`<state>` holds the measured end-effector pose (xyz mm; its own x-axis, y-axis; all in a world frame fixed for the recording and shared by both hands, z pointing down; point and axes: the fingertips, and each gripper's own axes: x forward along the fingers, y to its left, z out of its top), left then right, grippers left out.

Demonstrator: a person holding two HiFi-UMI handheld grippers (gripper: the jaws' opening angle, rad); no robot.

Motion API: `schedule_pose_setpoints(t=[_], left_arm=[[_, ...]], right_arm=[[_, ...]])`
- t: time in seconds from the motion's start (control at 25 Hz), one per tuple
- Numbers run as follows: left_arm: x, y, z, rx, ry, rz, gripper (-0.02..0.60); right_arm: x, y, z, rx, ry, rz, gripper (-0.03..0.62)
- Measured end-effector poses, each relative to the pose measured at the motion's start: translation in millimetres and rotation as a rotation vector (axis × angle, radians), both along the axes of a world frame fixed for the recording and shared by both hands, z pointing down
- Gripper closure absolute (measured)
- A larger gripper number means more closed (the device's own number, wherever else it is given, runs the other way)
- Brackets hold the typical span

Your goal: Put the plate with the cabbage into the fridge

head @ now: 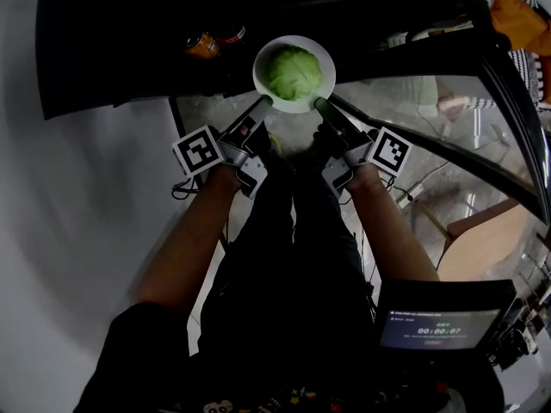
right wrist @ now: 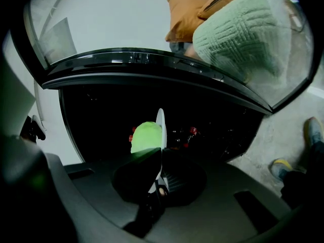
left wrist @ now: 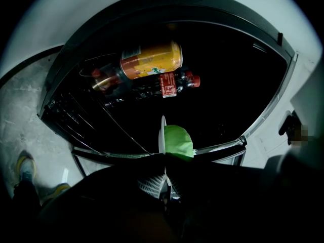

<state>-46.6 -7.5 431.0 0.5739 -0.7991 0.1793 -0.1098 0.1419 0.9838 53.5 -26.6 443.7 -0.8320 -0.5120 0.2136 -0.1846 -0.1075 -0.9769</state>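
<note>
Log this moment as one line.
left gripper shut on plate | right gripper shut on plate | cabbage on plate | fridge open

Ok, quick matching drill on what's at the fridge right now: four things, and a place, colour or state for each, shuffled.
Things:
1 plate
2 cabbage
3 drink can
4 left gripper

Descriptions:
a orange, inside the fridge
b shut on the plate's rim
c white and round
d green, sitting on the plate

Pairs: 1-c, 2-d, 3-a, 4-b
</note>
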Motion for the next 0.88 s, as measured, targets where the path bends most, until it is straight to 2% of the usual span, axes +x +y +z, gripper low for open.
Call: schedule_pose_setpoints(t=[0.88], left_arm=[[-1.5, -0.5, -3.0, -0.009, 0.015, -0.041, 0.572]], right_arm=[[-3.0, -3.4, -2.3, -0.007, -0.001, -0.023, 0.579]])
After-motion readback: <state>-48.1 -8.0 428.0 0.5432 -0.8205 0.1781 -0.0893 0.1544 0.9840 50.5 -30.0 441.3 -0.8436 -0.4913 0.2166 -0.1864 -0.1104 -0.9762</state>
